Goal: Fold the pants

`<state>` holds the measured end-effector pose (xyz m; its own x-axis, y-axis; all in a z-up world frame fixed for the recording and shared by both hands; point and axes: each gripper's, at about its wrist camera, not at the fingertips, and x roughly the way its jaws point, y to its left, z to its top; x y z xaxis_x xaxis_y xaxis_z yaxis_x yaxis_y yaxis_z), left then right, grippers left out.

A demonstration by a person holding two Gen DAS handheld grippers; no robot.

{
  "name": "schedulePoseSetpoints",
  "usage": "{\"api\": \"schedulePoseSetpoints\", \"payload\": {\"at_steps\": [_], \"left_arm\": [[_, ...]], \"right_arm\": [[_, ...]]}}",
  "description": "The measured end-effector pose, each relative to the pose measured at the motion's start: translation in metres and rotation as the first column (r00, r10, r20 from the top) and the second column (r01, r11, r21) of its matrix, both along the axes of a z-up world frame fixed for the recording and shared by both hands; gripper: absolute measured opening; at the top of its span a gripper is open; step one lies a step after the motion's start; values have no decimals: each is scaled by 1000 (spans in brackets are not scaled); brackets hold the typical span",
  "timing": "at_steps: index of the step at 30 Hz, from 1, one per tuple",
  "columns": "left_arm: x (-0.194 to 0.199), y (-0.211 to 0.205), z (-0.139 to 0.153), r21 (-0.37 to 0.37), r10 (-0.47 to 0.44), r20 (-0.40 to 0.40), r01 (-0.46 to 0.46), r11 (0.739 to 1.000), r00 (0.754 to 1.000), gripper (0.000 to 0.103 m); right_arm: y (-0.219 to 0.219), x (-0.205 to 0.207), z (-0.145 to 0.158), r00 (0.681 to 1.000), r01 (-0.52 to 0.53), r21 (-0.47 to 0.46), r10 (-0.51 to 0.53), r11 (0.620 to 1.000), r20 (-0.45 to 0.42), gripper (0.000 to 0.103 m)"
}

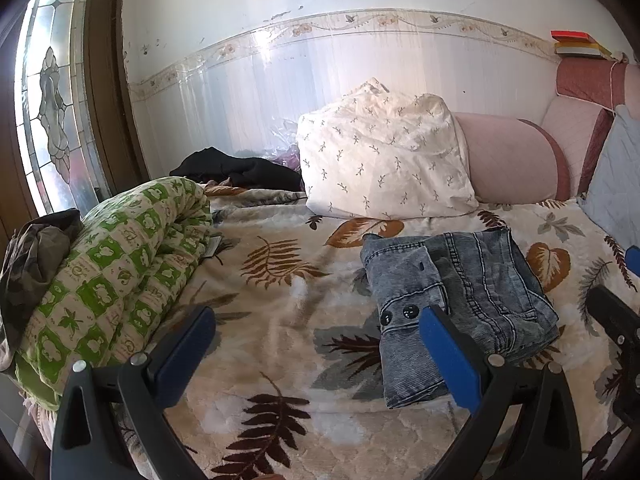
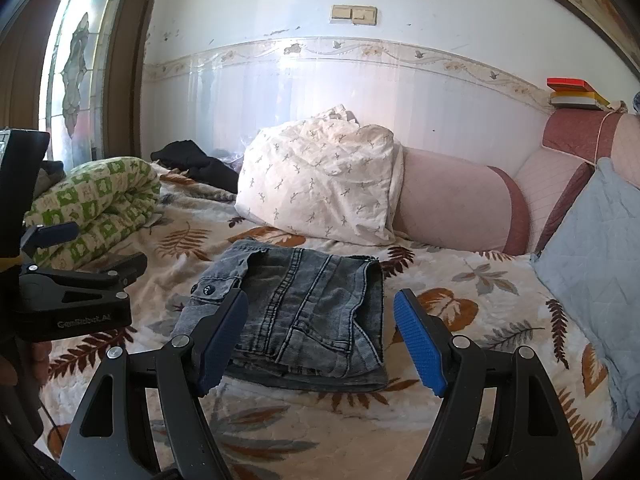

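Left gripper (image 1: 316, 344): jaws spread wide, nothing between the pads; held low over the bedspread (image 1: 280, 304). Its right pad overlaps the near left corner of the jeans in view; contact cannot be confirmed.

Right gripper (image 2: 320, 338): released, jaws apart, empty. It frames the near edge of the jeans (image 2: 304, 312), one pad to each side of the bundle; appears just clear of the denim.

Jeans, position: compact folded stack, flat on the bedspread, mid-bed, near the front edge rather than the headboard end. Directly ahead of the right gripper, to the right of the left gripper.

Jeans, condition: layers stacked, button flap lying over the left side, edges roughly square.

Judgement on placement: both grippers open and off the cloth suggests the fold is complete or nearly so.

Surroundings: white pillow (image 2: 320, 176) behind the jeans toward the wall; green quilt roll (image 1: 116, 264) along the left edge of the bed; well apart from the stack.
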<state>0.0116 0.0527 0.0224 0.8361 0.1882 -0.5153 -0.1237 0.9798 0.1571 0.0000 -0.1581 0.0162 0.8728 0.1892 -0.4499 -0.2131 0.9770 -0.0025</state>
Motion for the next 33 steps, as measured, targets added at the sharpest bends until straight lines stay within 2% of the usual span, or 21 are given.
{"api": "schedulePoseSetpoints", "payload": {"at_steps": [19, 33], "left_arm": [[-1, 7, 3, -3, 20, 20, -19, 1000, 1000, 103], [-10, 17, 10, -38, -2, 42, 4, 999, 999, 103]], "right_arm": [[9, 4, 1, 1000, -12, 9, 12, 1000, 4, 75], [21, 6, 2, 999, -32, 9, 32, 999, 10, 75]]}}
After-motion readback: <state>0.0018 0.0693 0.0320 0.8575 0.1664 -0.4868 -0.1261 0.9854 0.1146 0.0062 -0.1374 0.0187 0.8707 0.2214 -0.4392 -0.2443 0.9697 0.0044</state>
